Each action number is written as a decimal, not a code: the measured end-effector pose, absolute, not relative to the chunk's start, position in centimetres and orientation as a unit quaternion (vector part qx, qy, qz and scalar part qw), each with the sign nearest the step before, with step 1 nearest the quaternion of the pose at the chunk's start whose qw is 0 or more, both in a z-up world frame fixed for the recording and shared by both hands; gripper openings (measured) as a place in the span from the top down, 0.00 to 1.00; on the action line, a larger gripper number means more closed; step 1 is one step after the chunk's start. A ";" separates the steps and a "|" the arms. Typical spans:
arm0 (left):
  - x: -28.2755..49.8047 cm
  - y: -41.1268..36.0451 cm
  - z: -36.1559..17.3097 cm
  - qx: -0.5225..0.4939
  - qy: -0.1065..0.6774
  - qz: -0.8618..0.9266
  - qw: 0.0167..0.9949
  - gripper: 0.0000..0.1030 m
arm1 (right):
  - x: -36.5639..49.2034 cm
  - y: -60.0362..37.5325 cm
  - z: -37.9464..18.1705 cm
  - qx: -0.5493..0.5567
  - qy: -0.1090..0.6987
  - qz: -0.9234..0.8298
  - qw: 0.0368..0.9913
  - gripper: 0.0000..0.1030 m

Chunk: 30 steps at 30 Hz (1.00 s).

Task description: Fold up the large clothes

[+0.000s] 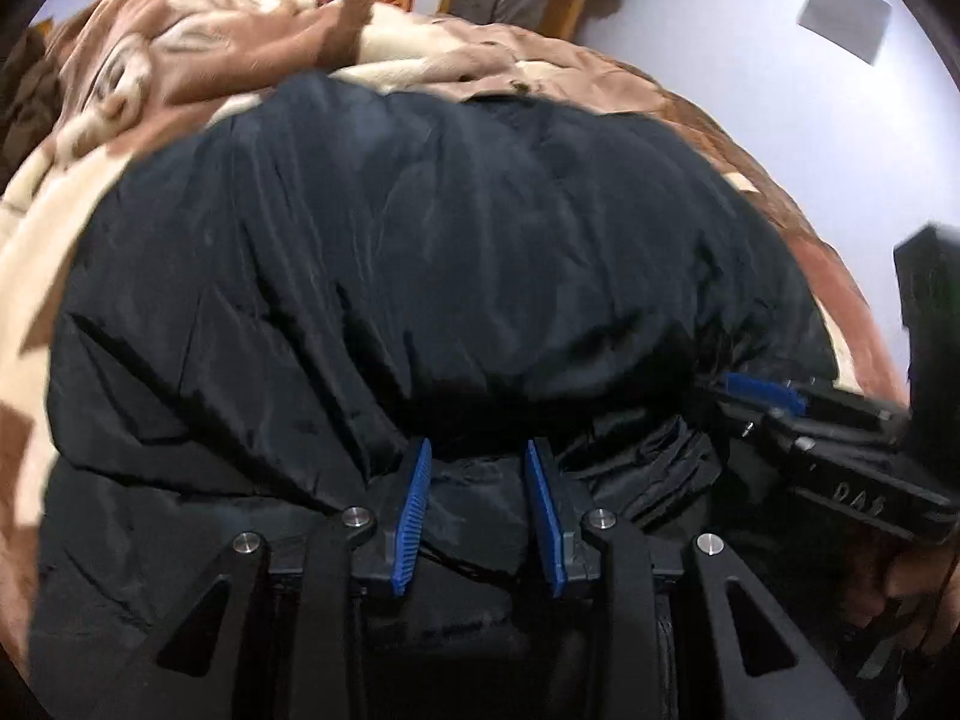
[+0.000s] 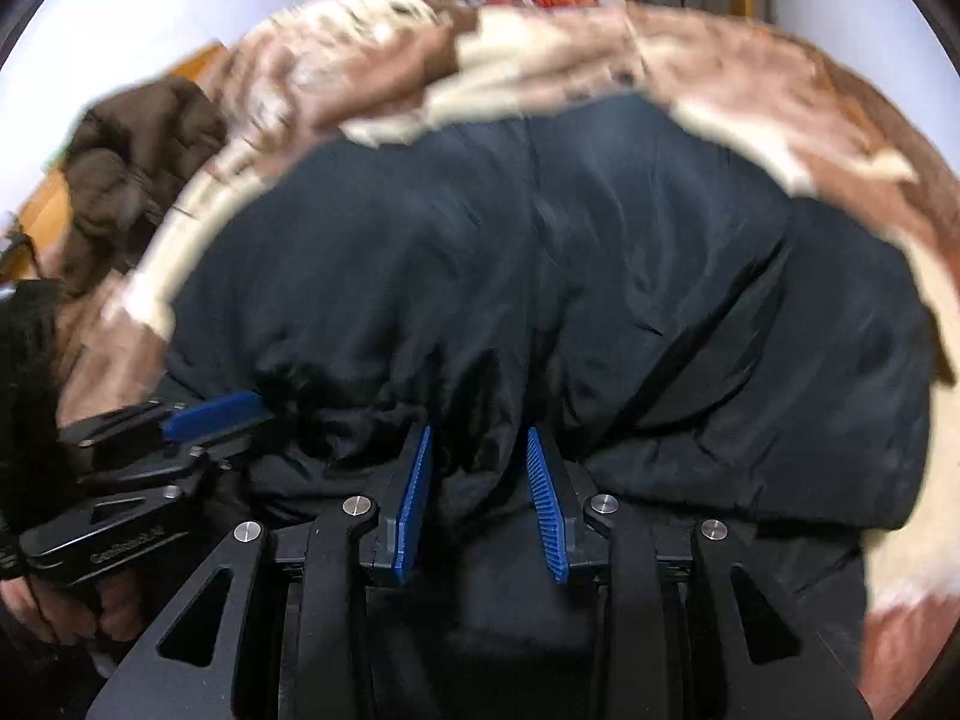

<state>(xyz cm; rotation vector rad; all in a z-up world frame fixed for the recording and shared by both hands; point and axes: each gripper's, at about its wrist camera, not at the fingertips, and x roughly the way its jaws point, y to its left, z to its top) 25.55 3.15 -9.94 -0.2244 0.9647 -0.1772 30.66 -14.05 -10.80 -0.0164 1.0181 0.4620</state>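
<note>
Folding a large black coat [image 1: 420, 252] on a bed; both claws are carrying its near edge over toward the far side.

- Item: black padded coat, bulging in a thick roll across the brown-and-cream blanket [image 1: 198, 60] that is covering the bed. It is filling the middle of both views.
- Left claw [image 1: 478, 450]: clenched on a bunch of the coat's near hem, fabric gathered between the blue pads [image 1: 411, 516].
- Right claw [image 2: 478, 435]: likewise grasping the hem, cloth puckering between its pads, just right of the left claw.
- Step, as judged: the lengthwise fold is under way, the hem being lifted and not yet laid down.
- Next move is calling for: both claws travelling together to the far edge, keeping level so the padding is not sliding or bunching, then letting go.
- Other: a brown garment [image 2: 138, 150] is lying at the far left of the bed.
</note>
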 end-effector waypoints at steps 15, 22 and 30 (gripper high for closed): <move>26.6 2.2 -11.2 -0.082 0.458 -0.064 0.883 0.66 | 31.0 -13.8 -12.7 -0.020 0.477 0.207 0.854 0.69; 25.6 1.5 -11.6 -0.080 0.451 -0.064 0.887 0.66 | 31.0 -13.7 -13.0 -0.024 0.469 0.208 0.858 0.69; 25.1 2.1 -11.8 -0.088 0.442 -0.067 0.890 0.66 | 30.8 -13.8 -12.9 -0.025 0.466 0.205 0.860 0.69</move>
